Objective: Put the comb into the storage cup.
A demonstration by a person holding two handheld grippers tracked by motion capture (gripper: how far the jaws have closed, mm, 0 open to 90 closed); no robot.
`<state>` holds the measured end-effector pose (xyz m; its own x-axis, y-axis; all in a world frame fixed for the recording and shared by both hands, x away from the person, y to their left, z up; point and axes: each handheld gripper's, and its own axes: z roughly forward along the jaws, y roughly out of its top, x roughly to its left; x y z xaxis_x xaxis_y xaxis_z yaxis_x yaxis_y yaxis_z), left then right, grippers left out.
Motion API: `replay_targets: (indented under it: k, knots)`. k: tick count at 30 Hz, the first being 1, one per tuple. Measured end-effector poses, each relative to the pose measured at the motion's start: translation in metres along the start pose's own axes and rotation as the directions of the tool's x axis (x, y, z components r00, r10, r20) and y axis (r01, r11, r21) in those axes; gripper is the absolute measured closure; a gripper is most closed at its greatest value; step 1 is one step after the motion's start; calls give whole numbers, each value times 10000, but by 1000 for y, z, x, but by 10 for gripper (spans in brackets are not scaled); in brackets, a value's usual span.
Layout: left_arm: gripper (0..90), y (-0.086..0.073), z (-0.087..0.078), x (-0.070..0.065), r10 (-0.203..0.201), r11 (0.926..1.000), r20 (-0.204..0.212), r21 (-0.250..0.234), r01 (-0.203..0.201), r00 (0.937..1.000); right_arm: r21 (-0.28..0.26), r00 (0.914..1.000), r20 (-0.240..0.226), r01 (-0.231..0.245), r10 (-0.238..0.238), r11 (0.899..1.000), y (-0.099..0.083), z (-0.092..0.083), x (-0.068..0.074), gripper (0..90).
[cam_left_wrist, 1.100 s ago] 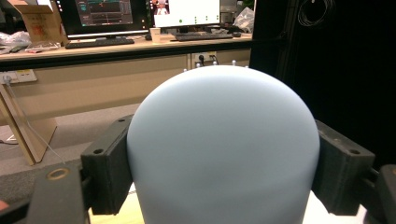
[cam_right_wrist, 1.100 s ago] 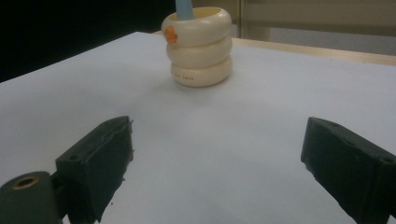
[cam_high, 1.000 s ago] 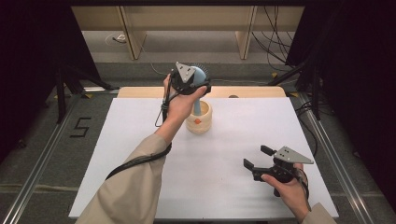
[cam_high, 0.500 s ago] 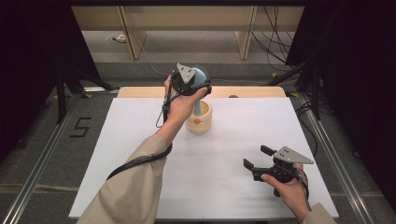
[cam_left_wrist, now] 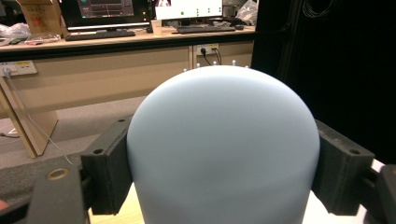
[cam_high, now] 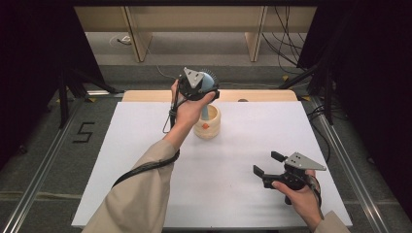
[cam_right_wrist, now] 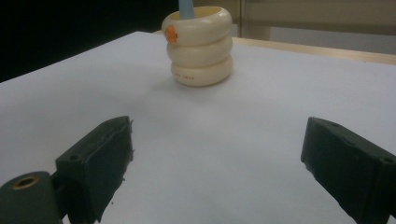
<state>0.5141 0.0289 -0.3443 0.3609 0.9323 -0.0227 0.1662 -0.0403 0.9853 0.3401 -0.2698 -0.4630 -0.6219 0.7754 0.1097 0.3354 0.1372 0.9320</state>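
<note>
In the high view the left gripper is held up over the far middle of the desk, at about twelve o'clock from the desk's centre, and its jaws pinch the rounded pale blue head of a brush. The left gripper view shows that head close up, with a black pad pressed against each side and a few small white bristle tips showing over its top edge. The brush's blue handle runs down into a cream ribbed holder that stands upright on the desk directly beneath the gripper, with a small orange mark on its side. The right gripper rests low near the desk's near right corner, at about four o'clock from the centre and well apart from the holder; its jaws are spread wide with nothing between them. In the right gripper view the holder stands at roughly twelve o'clock beyond those open jaws.
</note>
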Motion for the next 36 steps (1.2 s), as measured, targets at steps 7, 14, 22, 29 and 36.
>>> replay_targets:
  k: [7,14,22,29,36]
  knots:
    - [196,-2,2,1,-35,9998,106,-195,37,9999,19,10000,-28,-8,8,10000,0,0,0,99]
    - [196,-5,6,0,9,9998,121,-175,-7,9999,18,10000,-40,-45,45,10000,0,0,0,99]
    - [196,-9,10,0,2,9999,206,-138,1,9998,29,10000,-55,-48,48,10000,0,0,0,99]
    - [196,-12,13,1,-1,10000,192,-92,3,9998,5,10000,-63,-66,66,10000,0,0,0,99]
    - [196,-14,14,0,-23,9999,277,-158,28,9996,1,10000,-56,-47,47,10000,0,0,0,99]
